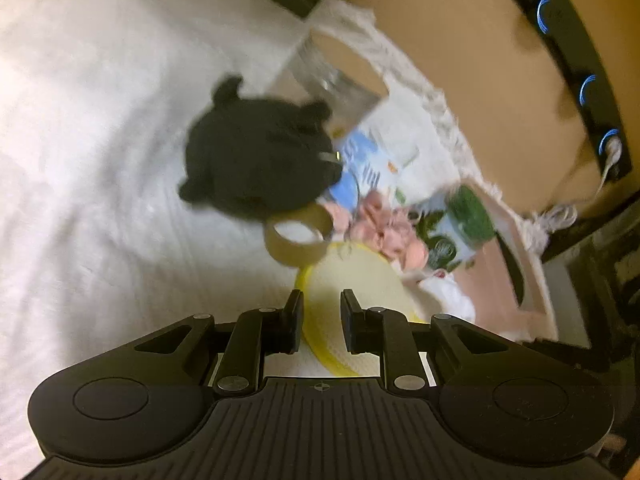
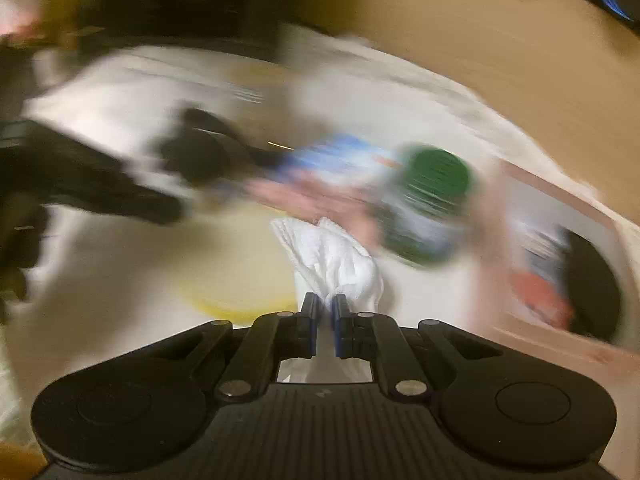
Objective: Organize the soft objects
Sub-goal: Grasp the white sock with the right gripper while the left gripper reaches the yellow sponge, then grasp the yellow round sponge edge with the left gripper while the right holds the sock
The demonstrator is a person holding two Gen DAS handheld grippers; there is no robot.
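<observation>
White bedsheet (image 1: 100, 140): matt cloth, finely textured. Black plush toy (image 1: 256, 156): fuzzy, matt fabric. Tape roll (image 1: 296, 236): brown, slightly glossy. Round yellow-rimmed pad (image 1: 360, 292): pale woven cloth, matt. Pink cloth (image 1: 384, 232): soft, crumpled. White towel (image 2: 336, 264): rough terry cloth, pinched between matt black plastic fingers of right gripper (image 2: 325, 320). Left gripper (image 1: 320, 320): same matt plastic, ribbed body, metal rivets.

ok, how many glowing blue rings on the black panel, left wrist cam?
3, all on the black panel at upper right: top ring, middle ring, bottom ring with a white plug in it. More may sit outside the frame.
</observation>
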